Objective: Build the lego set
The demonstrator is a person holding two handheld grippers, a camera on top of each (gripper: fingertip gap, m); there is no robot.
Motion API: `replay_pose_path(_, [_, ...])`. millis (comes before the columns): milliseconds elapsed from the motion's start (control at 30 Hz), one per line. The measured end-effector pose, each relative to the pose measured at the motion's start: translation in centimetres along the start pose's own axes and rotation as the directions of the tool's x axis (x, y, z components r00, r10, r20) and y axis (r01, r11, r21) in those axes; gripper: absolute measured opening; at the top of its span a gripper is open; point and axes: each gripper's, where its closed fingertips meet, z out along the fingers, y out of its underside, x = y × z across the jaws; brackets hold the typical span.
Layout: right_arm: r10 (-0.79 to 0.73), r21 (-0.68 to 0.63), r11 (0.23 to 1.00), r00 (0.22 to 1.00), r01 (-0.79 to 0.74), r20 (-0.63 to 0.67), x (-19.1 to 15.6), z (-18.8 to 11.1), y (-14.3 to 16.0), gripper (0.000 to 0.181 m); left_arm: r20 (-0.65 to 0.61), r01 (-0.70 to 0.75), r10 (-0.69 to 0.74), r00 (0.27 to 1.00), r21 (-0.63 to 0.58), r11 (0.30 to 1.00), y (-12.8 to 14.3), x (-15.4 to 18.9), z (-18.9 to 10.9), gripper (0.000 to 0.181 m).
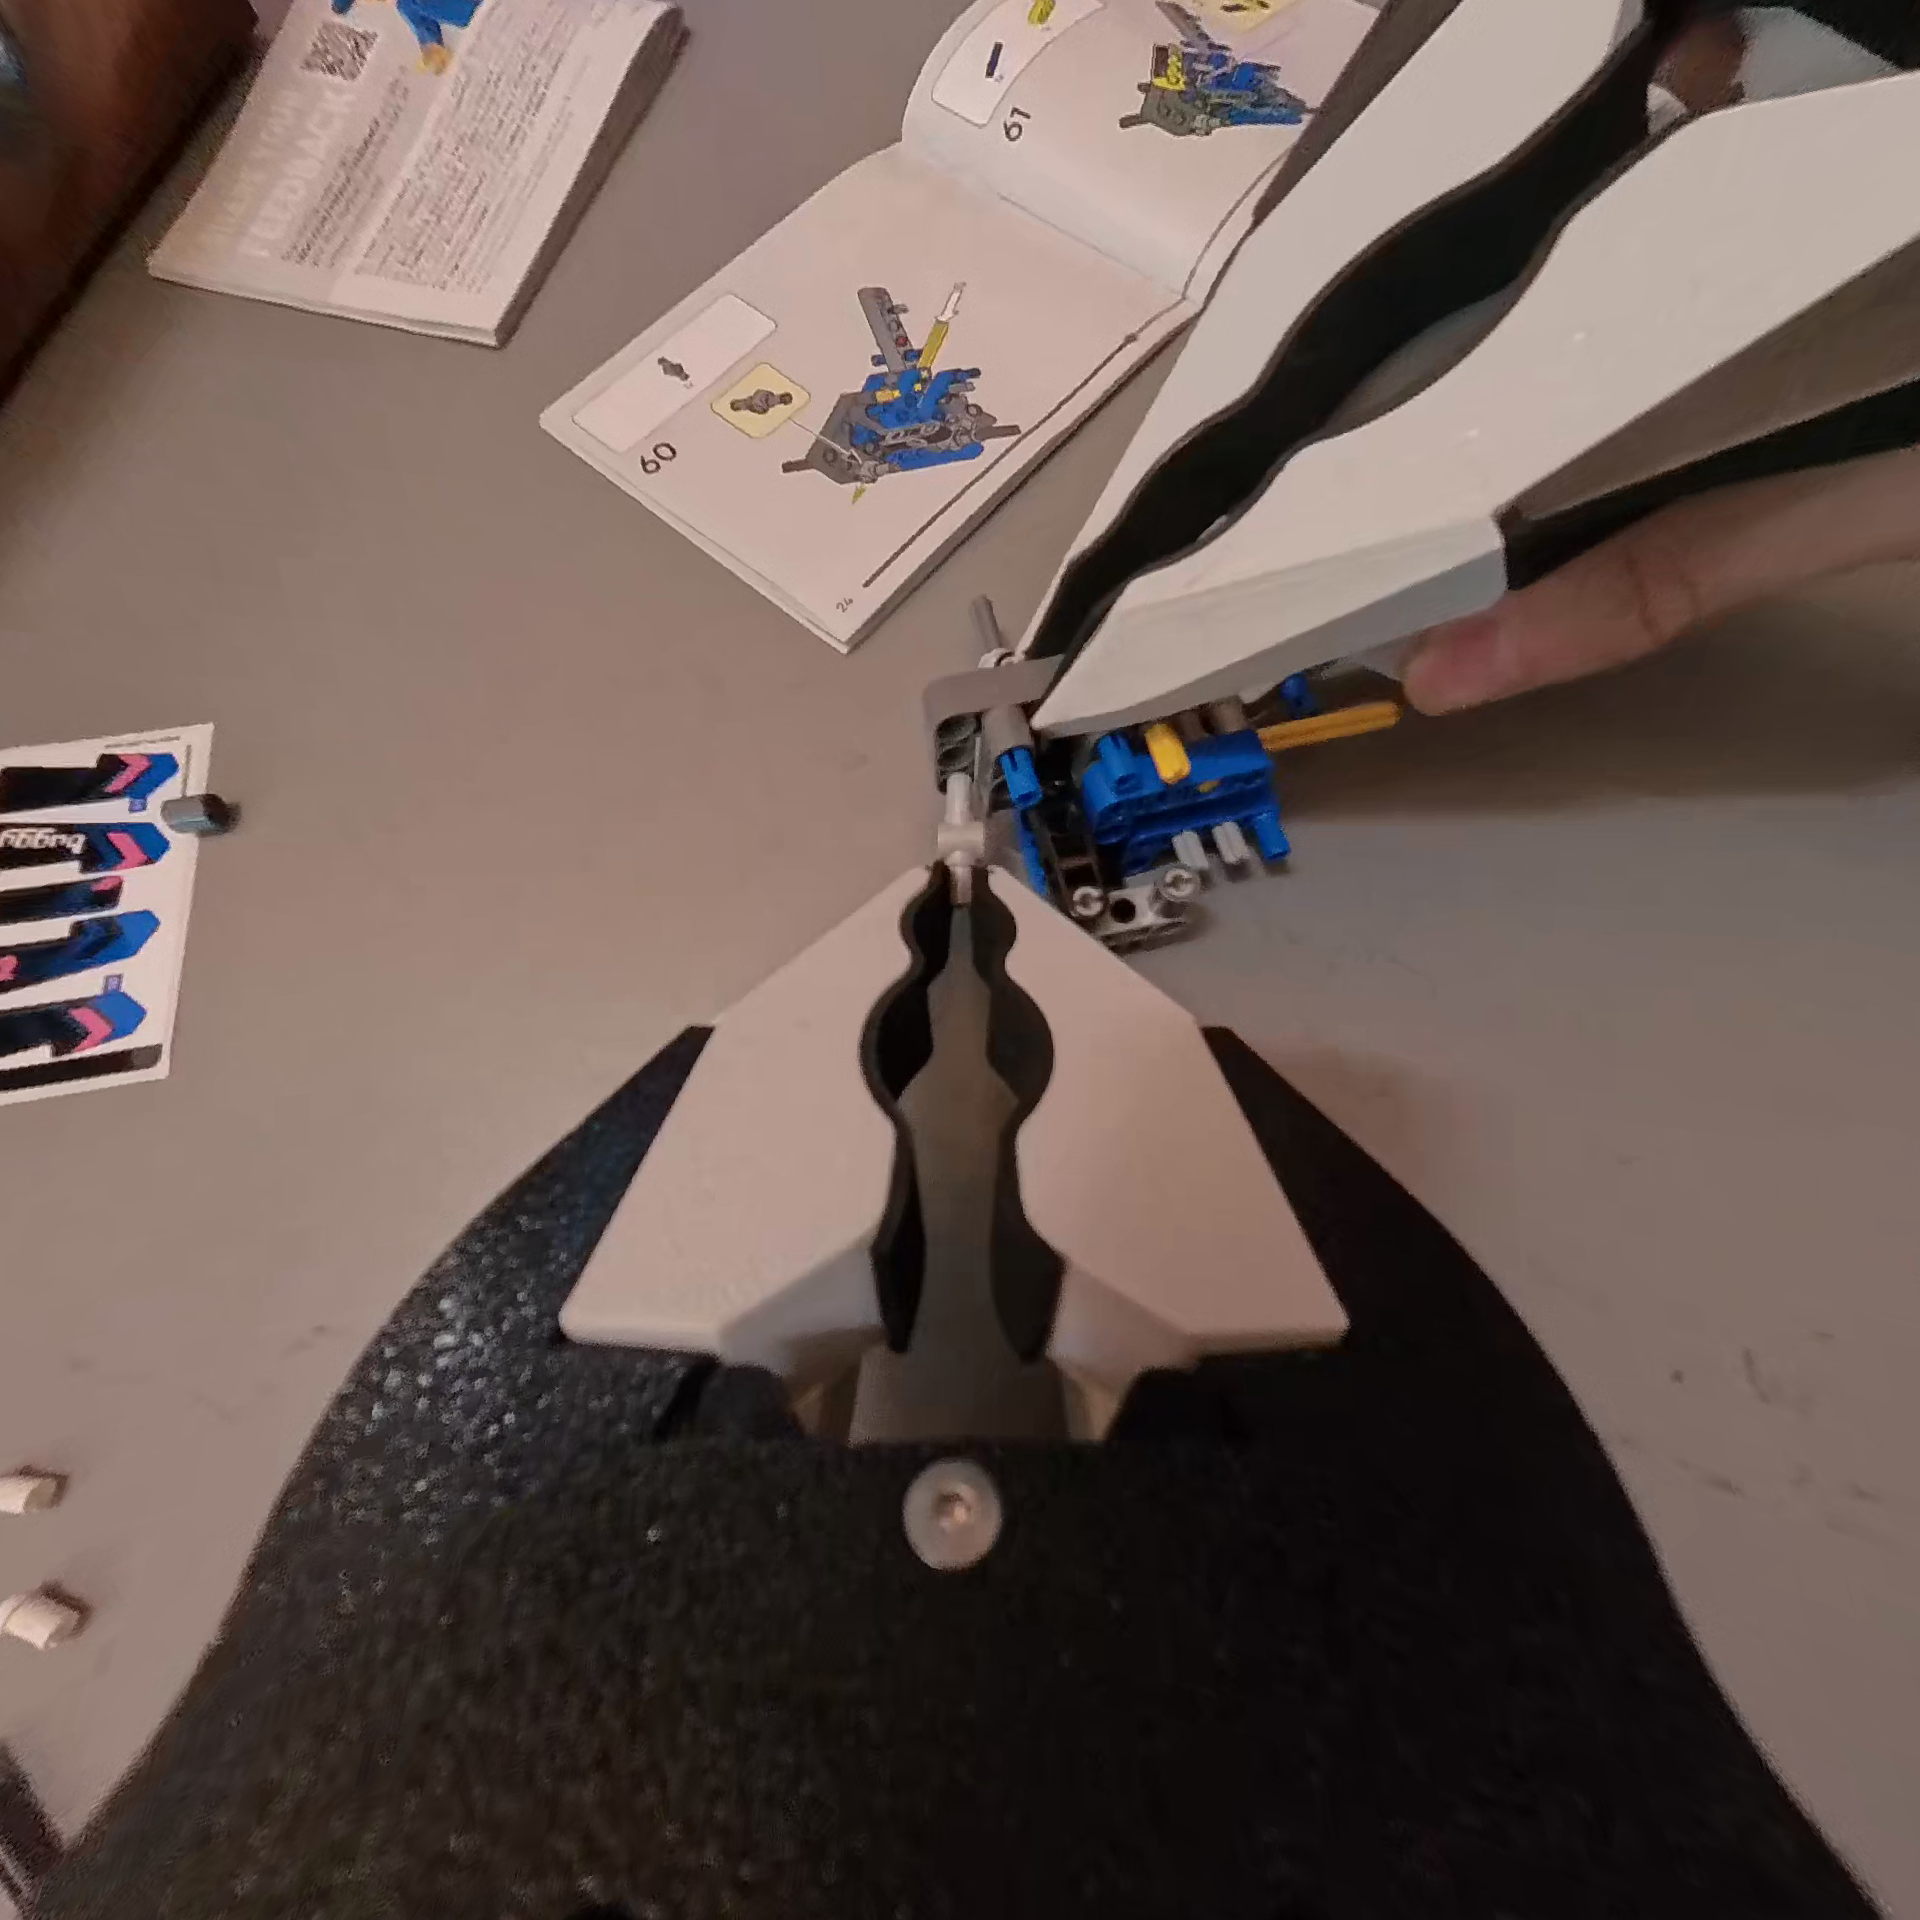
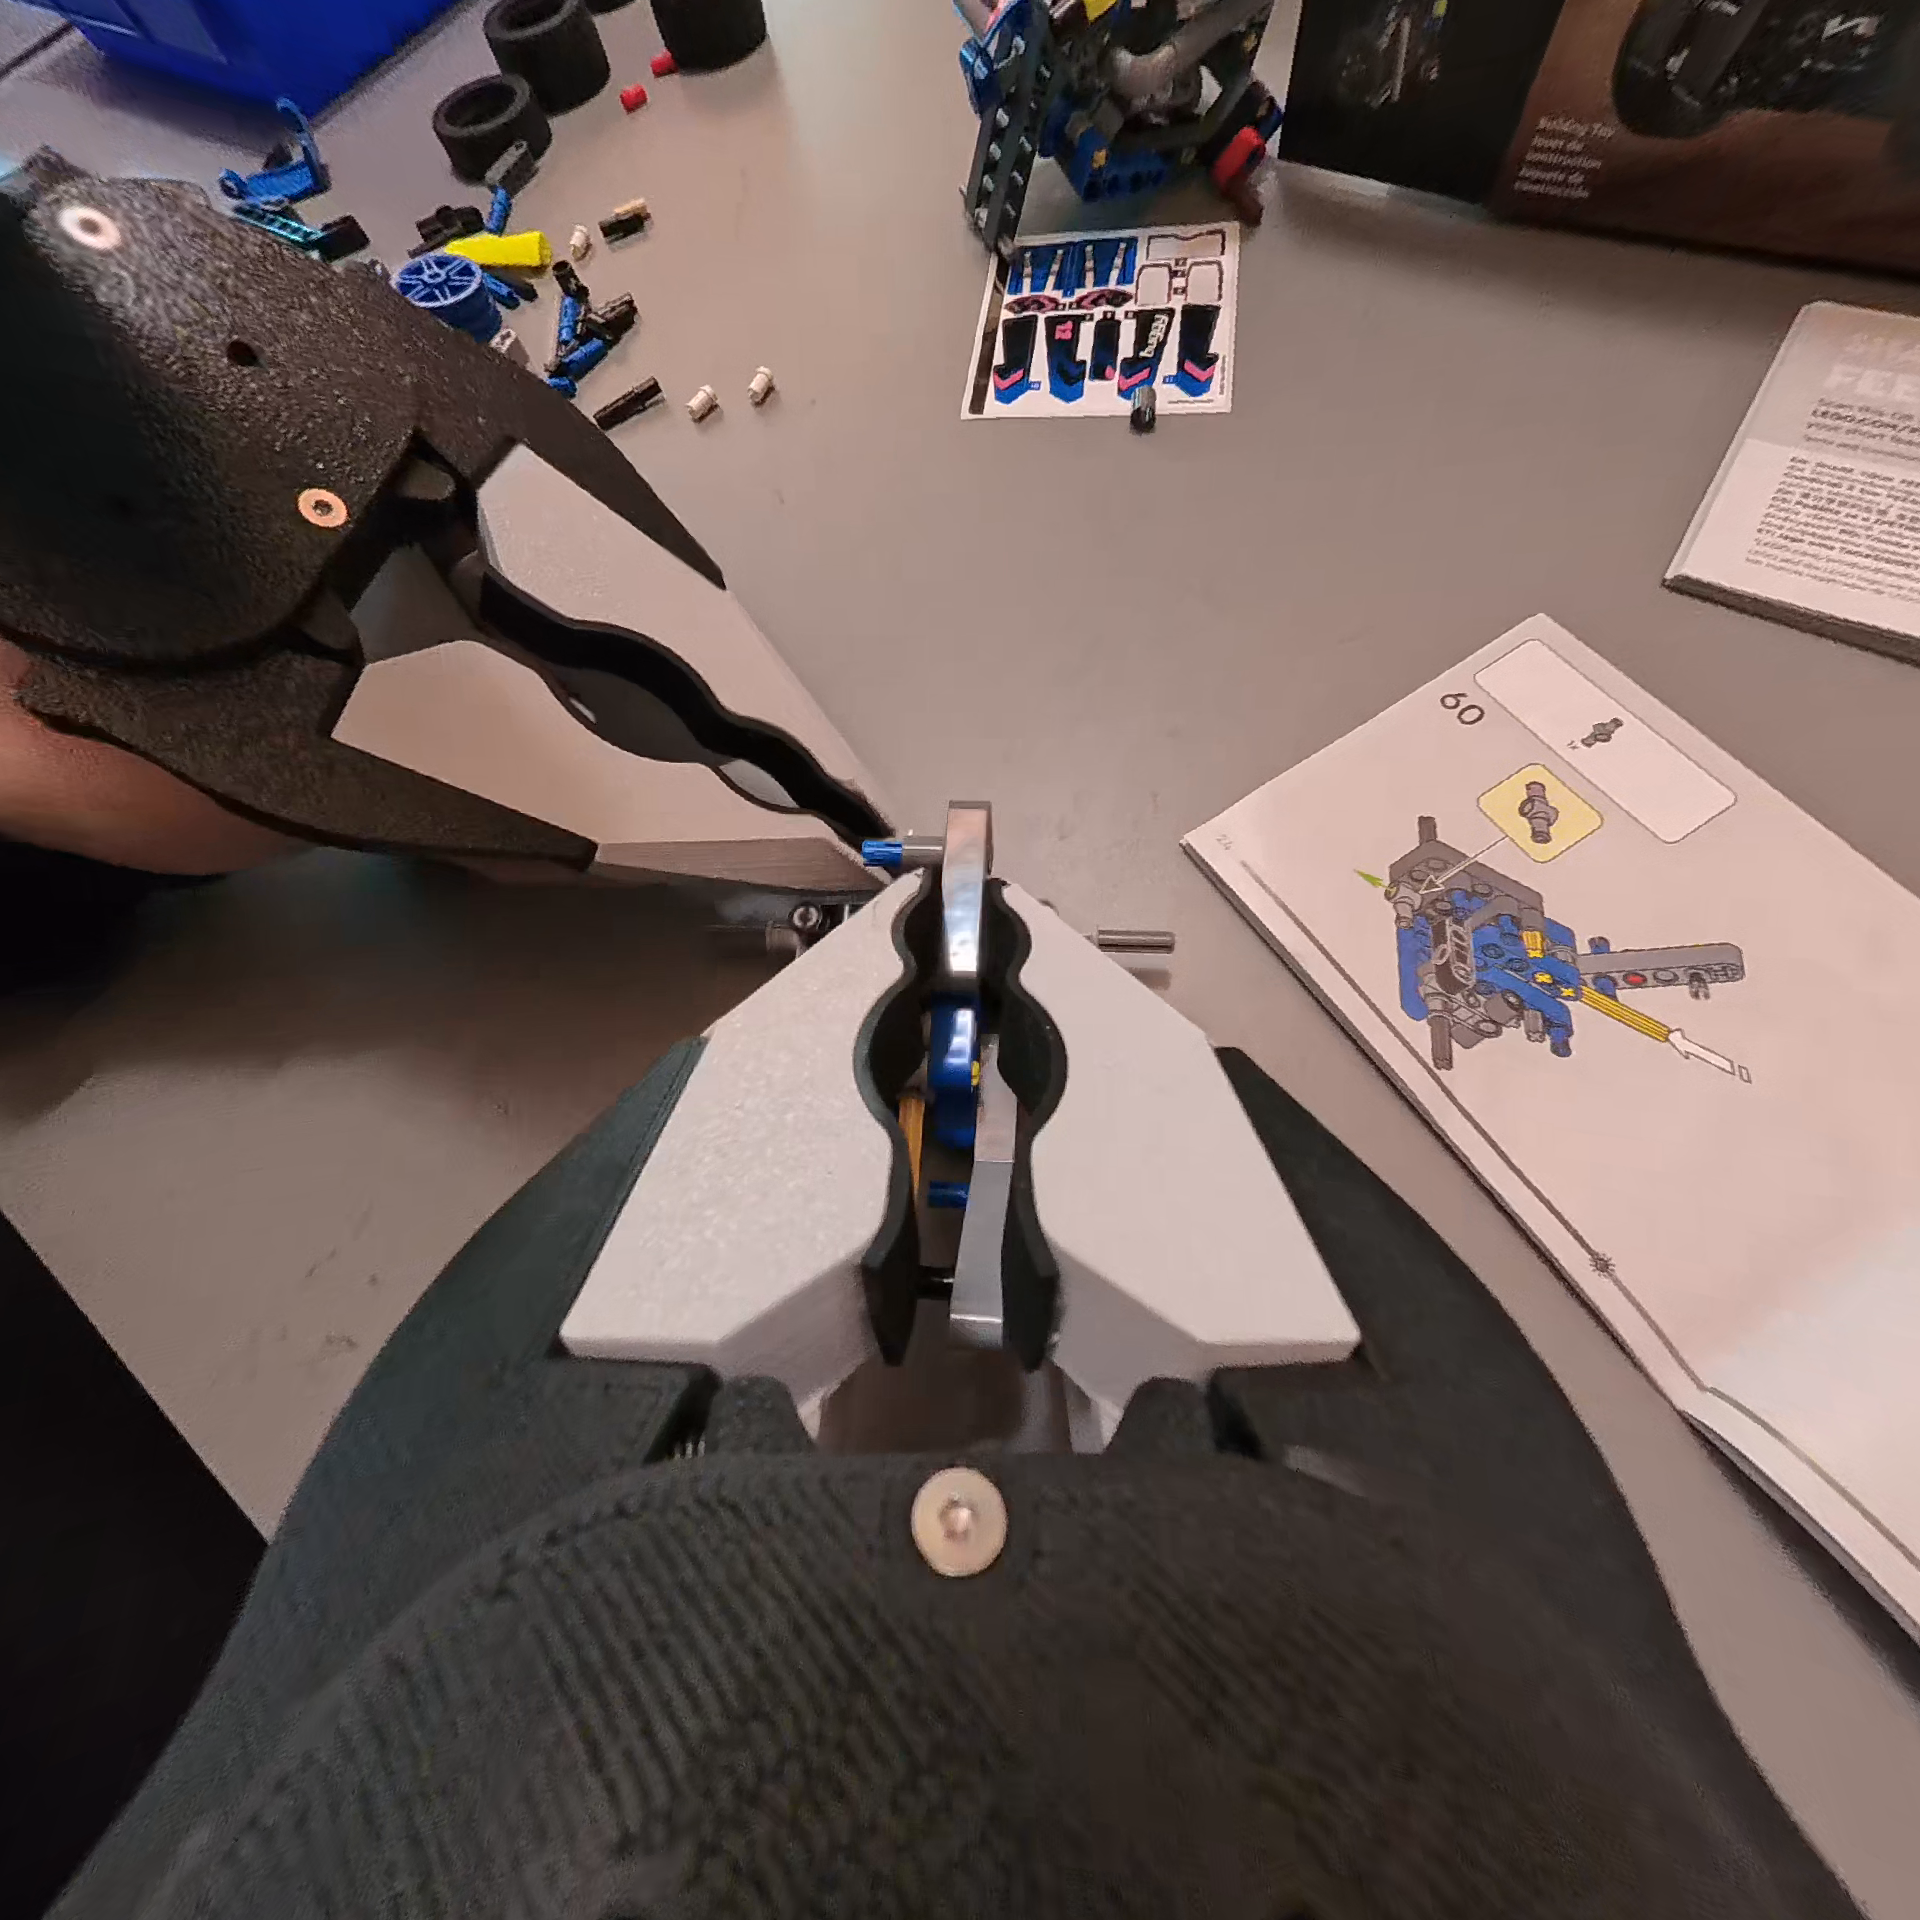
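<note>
Left wrist view shows the left gripper (image 1: 958, 883) with its grey, wedge-shaped fingers drawn together on a small light grey pin (image 1: 958, 837), pinched at the very tips and pointed at the blue, grey and yellow lego assembly (image 1: 1127, 795) just ahead and to the right of them. That assembly sits on a matte grey table (image 1: 520, 1195), clamped from above by the right gripper (image 1: 1039, 681), whose black wavy inner pads run down to a flat grey beam (image 2: 966, 894) on the model's top. Right wrist view has that beam standing edge-on between the closed fingers, blue and yellow parts tucked behind it, while the left gripper's tips meet the model from the left beside a blue pin (image 2: 881, 852). Bare tabletop lies open left of the left fingers as far as a glossy sticker sheet (image 1: 88, 904); beyond the tips the open instruction booklet (image 1: 883, 416) hems the space. Loose pieces (image 2: 520, 281) and black tyres (image 2: 520, 94) lie scattered well apart, far ahead and left of the right fingers.
</note>
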Motion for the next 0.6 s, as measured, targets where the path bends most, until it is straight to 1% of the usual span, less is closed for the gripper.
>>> replay_pose_path(100, [-0.009,0.002,1.000,1.000,0.009,-0.005,0.09,-0.20,-0.01,0.007,0.011,-0.005,0.004,1.000,0.026,1.000,-0.35,-0.15,-0.16,0.001])
replay_pose_path(300, [0.000,0.012,1.000,1.000,0.000,0.007,0.17,-0.40,0.01,0.007,0.012,-0.023,0.023,1.000,0.041,0.999,-0.58,-0.09,-0.21,0.000])
replay_pose_path(400, [-0.008,0.009,1.000,1.000,0.008,0.006,0.17,-0.38,-0.01,0.007,-0.012,0.008,-0.007,1.000,0.046,0.999,-0.60,-0.09,-0.30,0.000])
replay_pose_path(533, [-0.020,-0.009,1.000,1.000,0.021,0.013,0.04,-0.31,-0.07,0.007,-0.057,0.087,-0.085,0.995,0.032,0.996,-0.38,-0.03,-0.25,0.001])
replay_pose_path(600, [-0.038,-0.031,0.999,0.999,0.039,0.033,0.01,-0.28,-0.13,0.006,-0.051,0.084,-0.083,0.995,0.027,0.996,-0.30,-0.10,-0.19,0.000])
